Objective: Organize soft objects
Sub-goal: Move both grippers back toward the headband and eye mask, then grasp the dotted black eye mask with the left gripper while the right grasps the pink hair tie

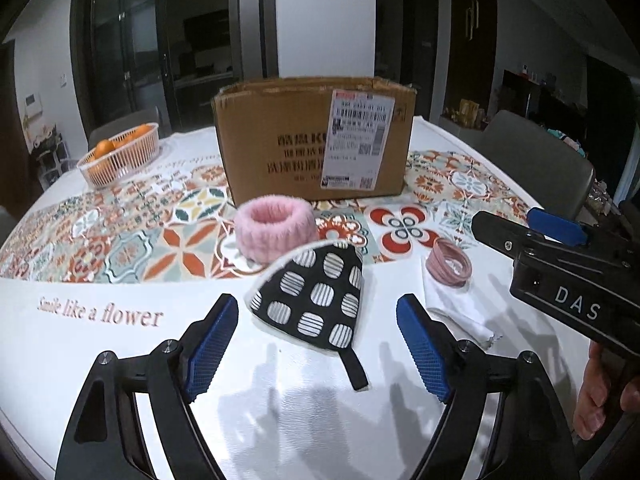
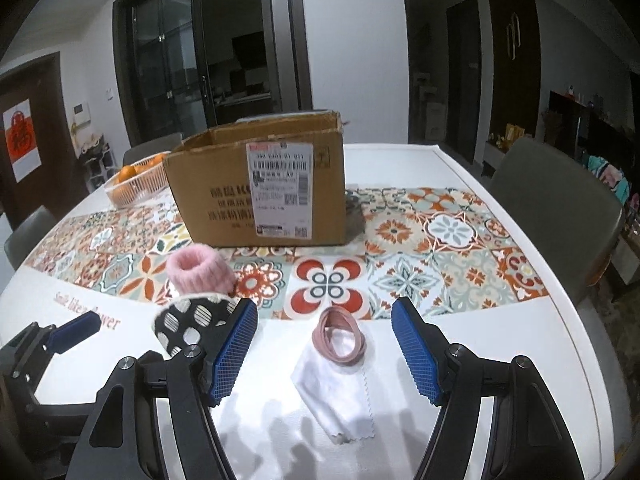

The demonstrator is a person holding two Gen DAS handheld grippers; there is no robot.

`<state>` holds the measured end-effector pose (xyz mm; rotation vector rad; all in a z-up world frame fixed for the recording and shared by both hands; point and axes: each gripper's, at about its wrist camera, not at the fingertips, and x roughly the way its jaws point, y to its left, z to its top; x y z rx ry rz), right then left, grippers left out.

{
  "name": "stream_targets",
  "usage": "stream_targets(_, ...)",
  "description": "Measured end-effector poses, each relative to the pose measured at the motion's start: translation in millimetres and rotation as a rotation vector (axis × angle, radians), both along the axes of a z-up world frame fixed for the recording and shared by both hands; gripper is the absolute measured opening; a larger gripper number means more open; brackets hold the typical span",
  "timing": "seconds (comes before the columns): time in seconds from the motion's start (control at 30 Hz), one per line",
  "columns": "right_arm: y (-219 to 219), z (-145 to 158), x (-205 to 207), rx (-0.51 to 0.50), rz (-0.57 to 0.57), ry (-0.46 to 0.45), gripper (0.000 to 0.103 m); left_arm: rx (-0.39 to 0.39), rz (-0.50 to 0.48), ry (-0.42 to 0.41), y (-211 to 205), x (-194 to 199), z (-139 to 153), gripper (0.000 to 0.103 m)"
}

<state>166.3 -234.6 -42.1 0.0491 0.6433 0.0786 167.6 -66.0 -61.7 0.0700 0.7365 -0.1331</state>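
Two grippers: both hang over a white table (image 1: 120, 360), side by side, each pointing toward the far side and tilted down.
Left gripper (image 1: 318, 346): its blue-padded fingers (image 1: 210, 346) stand wide apart with nothing pressed between them; the black mitt with white striped dots (image 1: 316, 304) lies just ahead, in line with the gap, its black loop (image 1: 354, 368) trailing toward the camera.
Right gripper (image 2: 324, 354): fingers spread, holding nothing; a bundle of pink hair ties (image 2: 340, 336) lies on the table in line with the gap, resting on the far corner of a white cloth (image 2: 334, 396).
Pink fluffy band (image 1: 274, 228): stands on the patterned runner (image 1: 140, 244), just behind the mitt, in front of the box.
Cardboard box (image 1: 280, 140): open at the top, shipping label (image 1: 358, 140) facing the cameras, at the middle of the runner.
Basket of oranges (image 1: 120, 156): far left, beside the box.
Chairs: one grey chair (image 2: 560, 216) at the right edge.
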Motion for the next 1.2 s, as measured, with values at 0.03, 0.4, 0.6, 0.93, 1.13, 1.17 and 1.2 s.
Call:
stream_targets(0.03, -0.8, -2.2, 1.4, -0.002, 0.000, 0.005, 0.070, 0.001, 0.001, 0.010, -1.0, 1.8, -2.9, 0.082)
stream_targets(0.4, -9.6, -31.8, 24.5, -0.010, 0.017, 0.074, 0.070, 0.000, 0.031, 0.081, -7.9, 23.1, -28.1, 0.082)
stream_targets(0.6, -9.8, -44.6, 36.2, -0.019, 0.028, 0.100, 0.070, -0.007, 0.044, 0.107, -8.1, 32.3, -37.9, 0.082)
stream_targets(0.93, -9.6, -62.2, 50.7, -0.041, 0.027, 0.152, 0.070, -0.011, 0.050, 0.143, -9.9, 47.0, -51.0, 0.082)
stream_targets(1.13, -8.4, -69.0, 59.2, -0.038, 0.023, 0.176, 0.061, -0.002, 0.066, 0.194, -6.9, 58.9, -59.2, 0.082)
stream_targets(1.17, -8.2, -69.3, 59.8, -0.039, 0.023, 0.176, 0.058, -0.004, 0.068, 0.196, -6.2, 59.7, -59.4, 0.082)
stream_targets(1.2, -7.6, -69.8, 60.4, -0.039, 0.026, 0.176, 0.056, -0.007, 0.067, 0.196, -6.2, 59.9, -59.0, 0.082)
